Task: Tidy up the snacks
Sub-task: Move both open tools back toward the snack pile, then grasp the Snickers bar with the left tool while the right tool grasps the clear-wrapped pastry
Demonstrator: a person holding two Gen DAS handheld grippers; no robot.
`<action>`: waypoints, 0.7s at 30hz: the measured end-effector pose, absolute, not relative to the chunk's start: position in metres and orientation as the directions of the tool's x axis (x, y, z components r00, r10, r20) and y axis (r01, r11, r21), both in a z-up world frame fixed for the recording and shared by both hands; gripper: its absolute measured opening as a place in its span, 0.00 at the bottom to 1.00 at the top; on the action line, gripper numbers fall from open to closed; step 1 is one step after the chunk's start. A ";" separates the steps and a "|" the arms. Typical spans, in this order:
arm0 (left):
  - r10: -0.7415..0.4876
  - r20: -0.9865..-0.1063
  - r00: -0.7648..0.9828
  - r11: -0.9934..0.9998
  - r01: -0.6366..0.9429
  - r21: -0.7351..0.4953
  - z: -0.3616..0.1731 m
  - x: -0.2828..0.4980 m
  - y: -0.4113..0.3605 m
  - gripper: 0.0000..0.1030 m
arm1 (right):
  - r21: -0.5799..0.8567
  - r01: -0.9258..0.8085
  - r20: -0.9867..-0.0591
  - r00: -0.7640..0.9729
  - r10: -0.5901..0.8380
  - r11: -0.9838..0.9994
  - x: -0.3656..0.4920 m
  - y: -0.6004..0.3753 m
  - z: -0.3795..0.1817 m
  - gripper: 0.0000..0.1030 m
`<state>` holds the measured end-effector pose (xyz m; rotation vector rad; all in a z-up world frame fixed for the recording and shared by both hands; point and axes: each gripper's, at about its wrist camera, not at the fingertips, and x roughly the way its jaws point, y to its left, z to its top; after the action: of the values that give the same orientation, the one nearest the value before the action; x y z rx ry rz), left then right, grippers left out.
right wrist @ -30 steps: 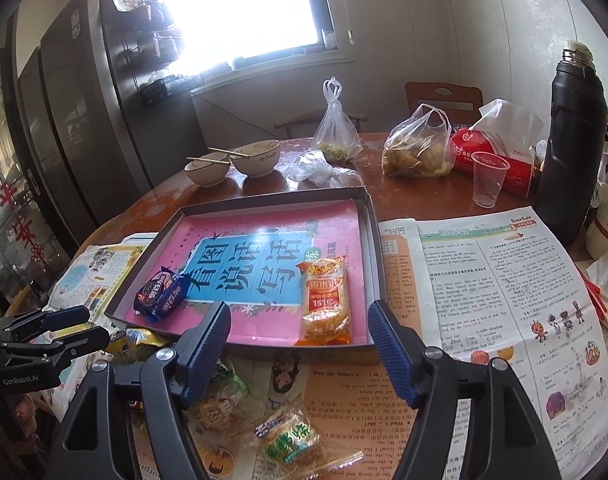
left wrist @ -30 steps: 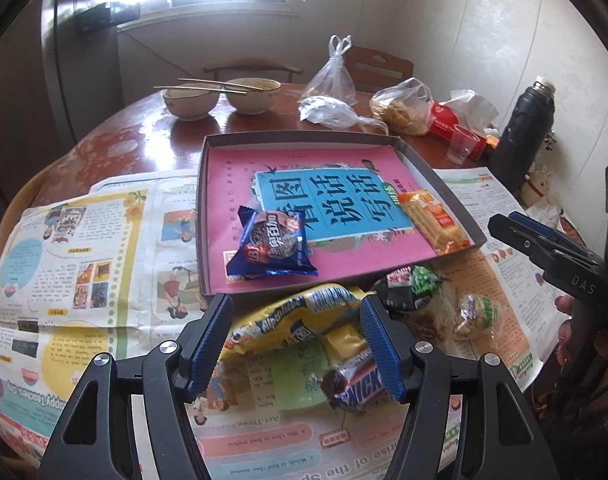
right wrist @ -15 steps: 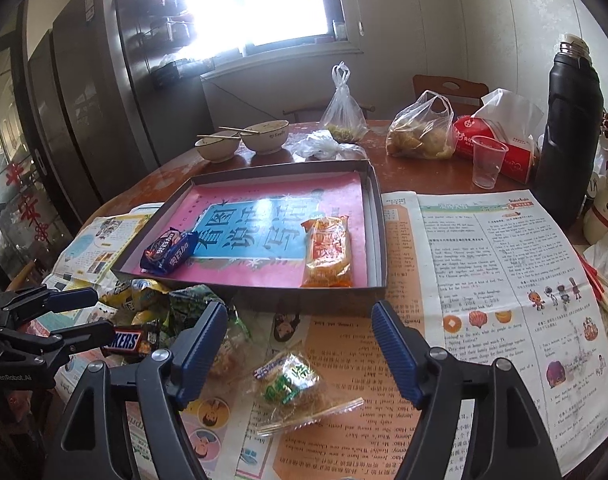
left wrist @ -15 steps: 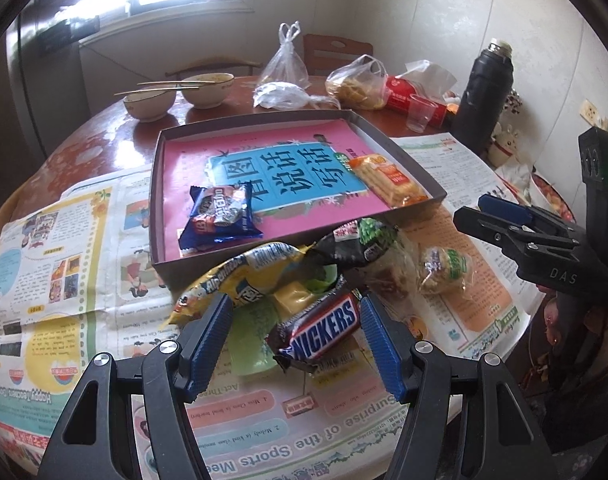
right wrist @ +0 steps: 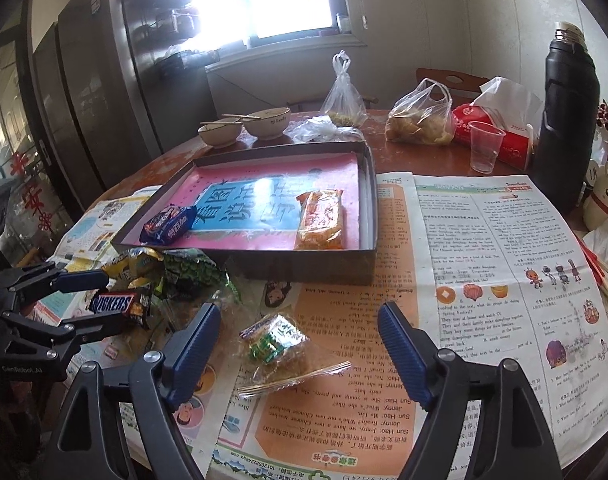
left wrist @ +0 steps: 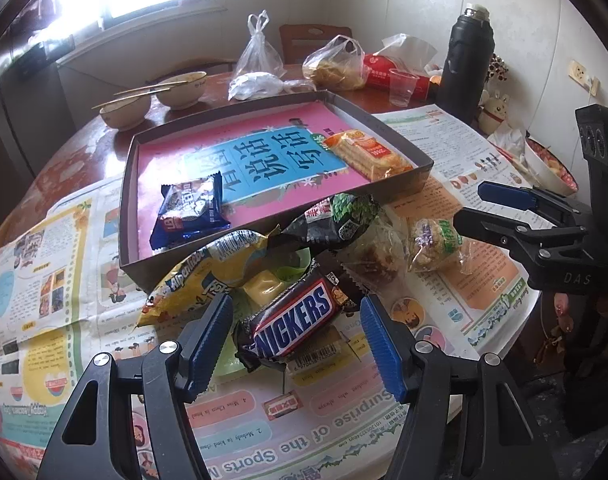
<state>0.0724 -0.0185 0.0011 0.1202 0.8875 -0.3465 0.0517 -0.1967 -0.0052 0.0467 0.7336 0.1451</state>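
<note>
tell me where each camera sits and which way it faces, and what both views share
Left wrist: on the left gripper, angled down at the Snickers bar between its open jaws; the right gripper shows at right.
Right wrist: on the right gripper, angled down at a clear-wrapped snack; its jaws are opening.
Shared: the tray, Snickers bar, black flask.

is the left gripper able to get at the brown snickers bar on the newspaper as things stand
Probably yes. The left gripper is open with the brown Snickers bar lying between its blue fingers, neither pad pressing it. The yellow snack bag sits just beyond the left finger, beside the bar rather than over it.
</note>
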 end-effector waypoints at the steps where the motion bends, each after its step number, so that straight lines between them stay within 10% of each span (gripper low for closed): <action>1: -0.245 -0.779 0.577 0.938 0.344 -0.040 0.000 0.073 -0.018 0.66 | 0.094 -0.133 -0.665 0.729 0.162 0.987 0.052 -0.195 -0.007 0.79; 15: -0.266 -0.790 0.552 0.935 0.349 -0.070 -0.010 0.082 -0.018 0.66 | -0.058 -0.262 -0.729 0.670 0.138 0.963 0.067 -0.169 -0.043 0.82; 21: -0.277 -0.789 0.548 0.930 0.358 -0.078 -0.011 0.084 -0.019 0.66 | -0.066 -0.296 -0.727 0.668 0.157 0.953 0.066 -0.166 -0.047 0.57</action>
<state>0.0837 -0.0193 -0.0114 0.0961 0.9172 -0.3769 0.0663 -0.1663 -0.0466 -0.1848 0.8001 0.2575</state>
